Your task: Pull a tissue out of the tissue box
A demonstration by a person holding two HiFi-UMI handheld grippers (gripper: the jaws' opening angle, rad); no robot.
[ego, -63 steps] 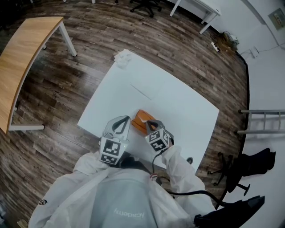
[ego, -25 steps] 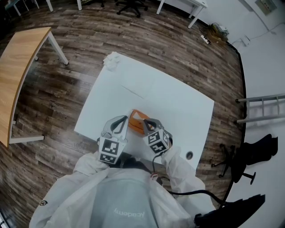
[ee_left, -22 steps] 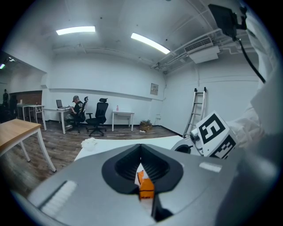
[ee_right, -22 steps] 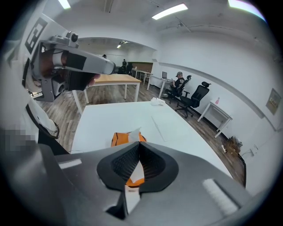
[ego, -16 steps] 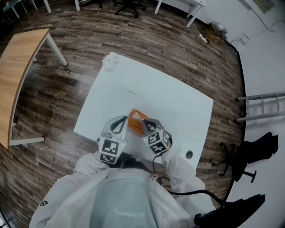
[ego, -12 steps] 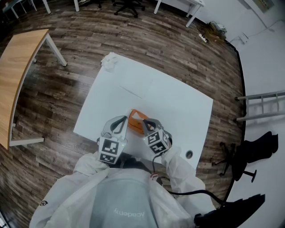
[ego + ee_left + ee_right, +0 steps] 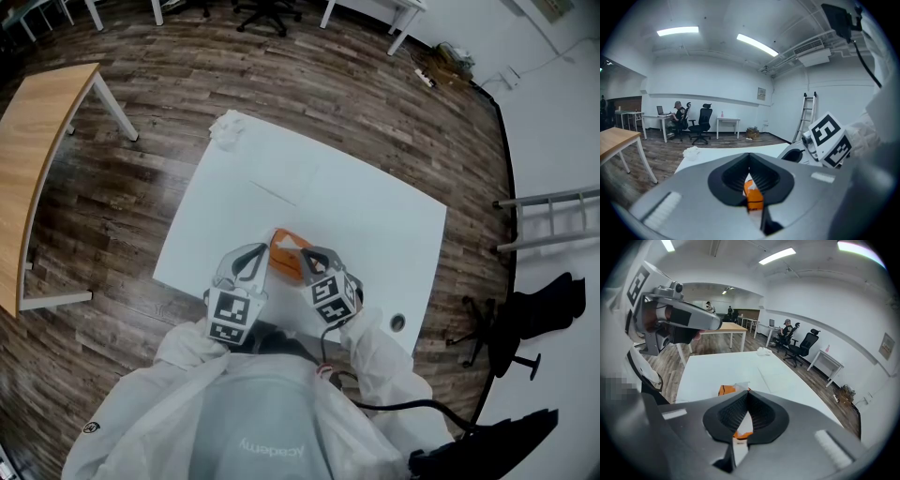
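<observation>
A thin, crumpled white tissue (image 7: 740, 386) is poking up from the flat orange box (image 7: 285, 259) at the near edge of the smooth white desk (image 7: 361, 202) — the right tool (image 7: 749, 393) is pinching it, jaws together. The left tool (image 7: 749, 155) is hovering beside the box — jaws closed, empty.

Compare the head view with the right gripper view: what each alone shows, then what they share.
Only the head view: the ladder by the wall, and the right gripper seen from above. Only the right gripper view: that gripper's jaws shut on the white tissue, and a seated person at a far desk. Both: the orange tissue box, the white table and the crumpled tissue at its far corner.
</observation>
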